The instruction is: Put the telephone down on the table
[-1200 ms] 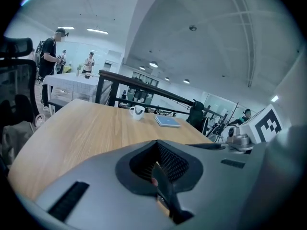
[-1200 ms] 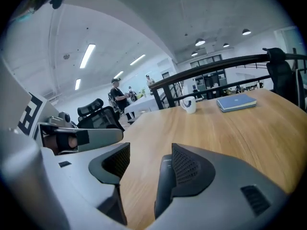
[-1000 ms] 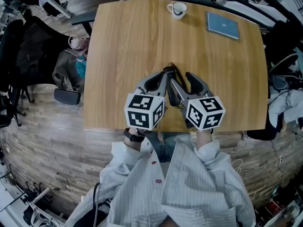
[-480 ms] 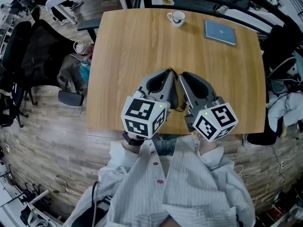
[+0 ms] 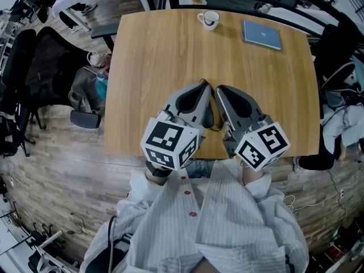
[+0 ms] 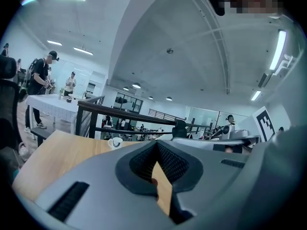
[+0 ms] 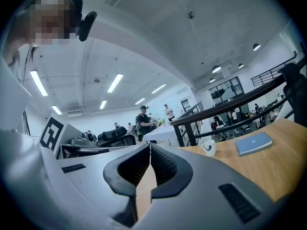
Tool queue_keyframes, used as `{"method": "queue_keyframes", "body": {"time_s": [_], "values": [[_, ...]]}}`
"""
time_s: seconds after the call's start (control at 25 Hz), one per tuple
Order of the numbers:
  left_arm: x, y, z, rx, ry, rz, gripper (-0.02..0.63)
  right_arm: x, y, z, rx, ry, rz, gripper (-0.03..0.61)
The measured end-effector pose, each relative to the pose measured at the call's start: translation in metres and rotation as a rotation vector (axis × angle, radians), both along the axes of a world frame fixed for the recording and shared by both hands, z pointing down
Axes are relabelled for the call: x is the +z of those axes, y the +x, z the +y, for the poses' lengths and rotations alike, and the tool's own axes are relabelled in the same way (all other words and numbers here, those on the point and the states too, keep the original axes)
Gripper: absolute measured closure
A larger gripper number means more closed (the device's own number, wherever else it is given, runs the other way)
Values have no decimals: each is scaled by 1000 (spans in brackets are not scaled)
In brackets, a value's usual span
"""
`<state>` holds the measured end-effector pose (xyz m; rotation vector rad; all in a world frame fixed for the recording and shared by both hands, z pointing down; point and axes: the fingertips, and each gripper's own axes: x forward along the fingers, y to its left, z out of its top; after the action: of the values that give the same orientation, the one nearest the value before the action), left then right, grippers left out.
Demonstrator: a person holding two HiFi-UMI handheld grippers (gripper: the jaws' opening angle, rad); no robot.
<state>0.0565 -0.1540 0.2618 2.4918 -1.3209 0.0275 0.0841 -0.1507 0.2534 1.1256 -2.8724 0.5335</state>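
Both tongs are closed and empty: left tongs (image 6: 156, 145) pinched tip to tip, right tongs (image 7: 150, 146) just snapped together on nothing. Beneath them the telephone (image 5: 209, 118), mostly hidden, seems to lie on the table (image 5: 153, 56). Placing looks done; next, draw clear without snagging its cord (image 5: 218, 129).

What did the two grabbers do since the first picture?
Both lifted higher above the table. The right gripper has just been closing its jaws and is shut on nothing. The left gripper stayed shut. The dark corded thing under them, the cup and the blue book stayed put.
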Motion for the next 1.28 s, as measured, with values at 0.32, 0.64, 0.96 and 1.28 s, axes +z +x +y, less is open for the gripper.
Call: {"method": "queue_keyframes", "body": {"time_s": [0.32, 0.64, 0.96, 1.28], "values": [[0, -1, 0, 6, 11, -2, 604, 2, -2, -3, -7, -1, 7, 541], [4, -4, -4, 5, 5, -13, 604, 6, -5, -6, -10, -11, 21, 543], [5, -3, -7, 17, -1, -17, 604, 8, -7, -8, -15, -19, 33, 545], [10, -4, -8, 18, -9, -19, 604, 13, -6, -8, -2, -33, 25, 545]]}}
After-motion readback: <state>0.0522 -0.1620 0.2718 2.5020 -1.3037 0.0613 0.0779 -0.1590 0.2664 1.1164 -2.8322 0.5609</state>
